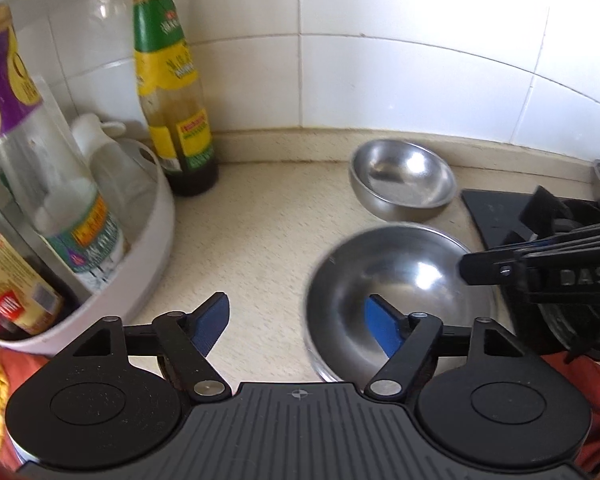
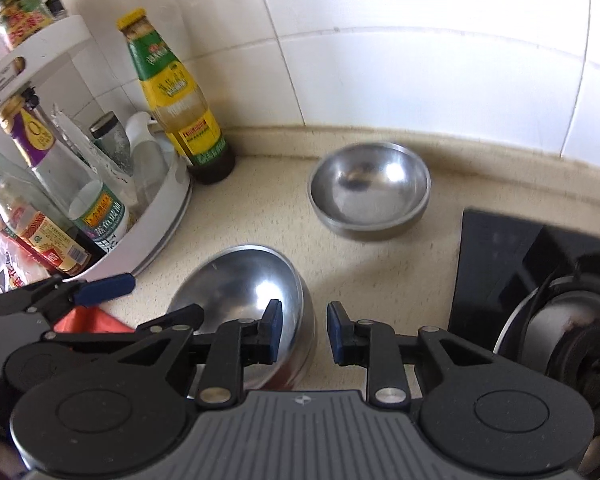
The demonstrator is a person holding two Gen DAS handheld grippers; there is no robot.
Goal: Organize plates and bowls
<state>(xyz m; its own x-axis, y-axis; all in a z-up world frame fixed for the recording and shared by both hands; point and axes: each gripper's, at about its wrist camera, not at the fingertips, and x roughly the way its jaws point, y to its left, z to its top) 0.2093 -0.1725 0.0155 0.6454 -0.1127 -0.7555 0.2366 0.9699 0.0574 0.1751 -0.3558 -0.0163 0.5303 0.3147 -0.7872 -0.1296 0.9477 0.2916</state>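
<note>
Two steel bowls stand on the beige counter. The near bowl [image 1: 400, 280] [image 2: 240, 280] sits just ahead of both grippers. My left gripper [image 1: 296, 326] [image 2: 166, 296] is wide open and straddles the bowl's left rim, one blue pad inside, the other over the counter, neither touching. My right gripper [image 2: 305, 328] [image 1: 472, 268] straddles the bowl's right rim with a narrow gap, a little space showing on each side of the wall. The far bowl [image 1: 402, 178] [image 2: 370, 192] rests empty near the tiled wall.
A white round rack [image 1: 156, 240] [image 2: 172, 208] crowded with bottles stands at the left. A tall sauce bottle [image 1: 172, 100] [image 2: 180, 100] stands beside it in the corner. A black stove top [image 1: 500, 212] [image 2: 500, 260] with a burner [image 2: 572, 340] lies to the right.
</note>
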